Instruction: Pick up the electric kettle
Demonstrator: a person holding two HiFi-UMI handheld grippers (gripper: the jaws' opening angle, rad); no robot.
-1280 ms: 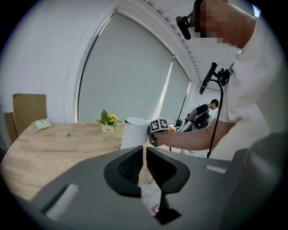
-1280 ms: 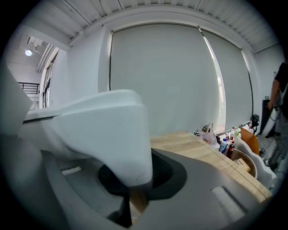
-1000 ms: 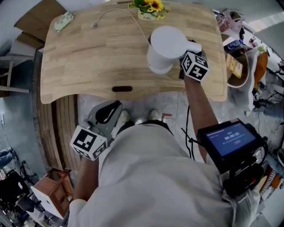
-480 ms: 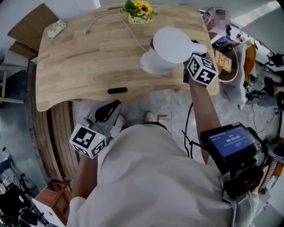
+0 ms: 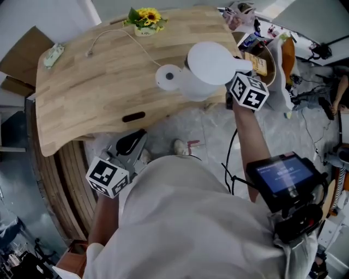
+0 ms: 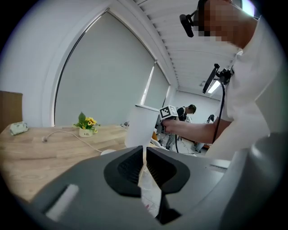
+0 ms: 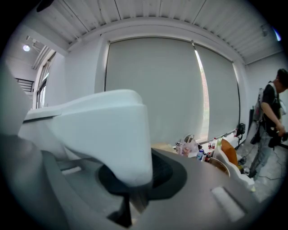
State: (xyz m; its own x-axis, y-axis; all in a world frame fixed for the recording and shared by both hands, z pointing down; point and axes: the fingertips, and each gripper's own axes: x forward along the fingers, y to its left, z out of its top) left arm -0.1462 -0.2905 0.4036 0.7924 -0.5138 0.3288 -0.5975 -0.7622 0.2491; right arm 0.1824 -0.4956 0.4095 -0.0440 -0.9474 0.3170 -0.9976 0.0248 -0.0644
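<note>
Head view: white kettle (image 5: 210,60) upright, lid up, long axis vertical, handle pointing to picture right into the right gripper (image 5: 238,68). It hangs over the near right edge of the wooden table (image 5: 92,92), clear of its round base (image 5: 168,76). Below the table edge, left gripper (image 5: 132,143).
Left gripper view: jaws together, nothing between them; flower pot (image 6: 84,132) on the table's far side, grey blind (image 6: 103,76) behind.
Right gripper view: jaws clamped on the kettle's handle (image 7: 112,134); ribbed white ceiling (image 7: 157,9).

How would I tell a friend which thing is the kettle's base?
Look at the curved wooden table. Toward its right side lies a flat white disc, the base, beside the held kettle. It alone has a dark centre spot and a cord.
</note>
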